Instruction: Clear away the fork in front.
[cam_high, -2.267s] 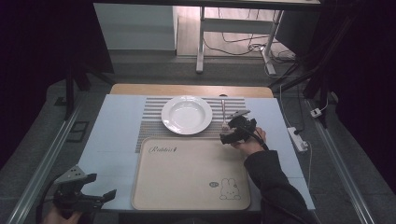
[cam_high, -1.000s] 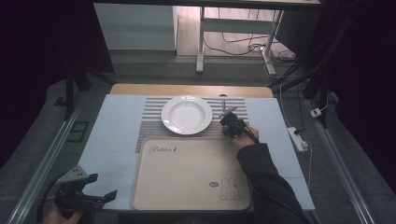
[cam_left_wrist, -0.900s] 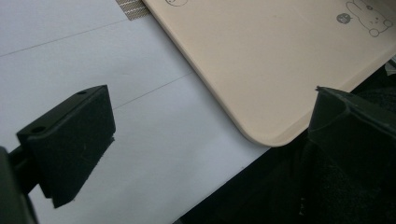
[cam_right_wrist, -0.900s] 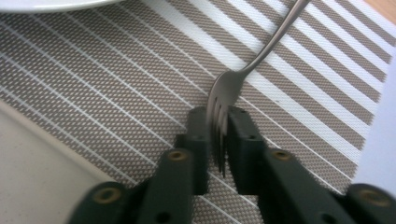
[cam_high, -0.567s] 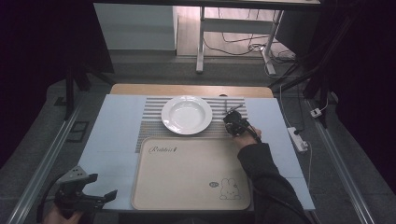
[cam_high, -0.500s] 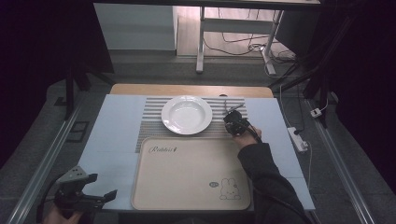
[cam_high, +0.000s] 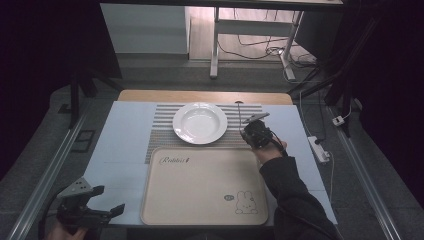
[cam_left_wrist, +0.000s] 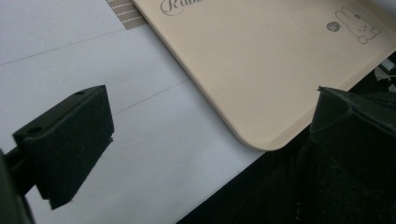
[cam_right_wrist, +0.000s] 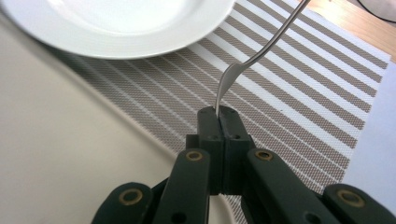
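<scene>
A white plate (cam_high: 199, 122) sits on a striped placemat (cam_high: 160, 135), with a beige rabbit-print tray (cam_high: 200, 185) just in front of it. My right gripper (cam_high: 246, 131) is right of the plate, low over the mat, shut on the wide end of a thin metal utensil (cam_right_wrist: 252, 58). The utensil's handle (cam_high: 239, 114) runs away toward the table's far edge. In the right gripper view the jaws (cam_right_wrist: 219, 114) are pressed together around it. My left gripper (cam_high: 106, 199) hovers open and holding nothing at the table's front left corner, its pad (cam_left_wrist: 70, 140) over the white surface.
The tray's rounded corner (cam_left_wrist: 261, 135) lies between the left jaws at the table's front edge. A power strip (cam_high: 318, 148) and cable lie off the table to the right. Bare white surface (cam_high: 125, 130) flanks the placemat on both sides.
The right gripper has shifted a little forward and turned beside the plate, staying by the utensil. The left gripper has barely moved.
</scene>
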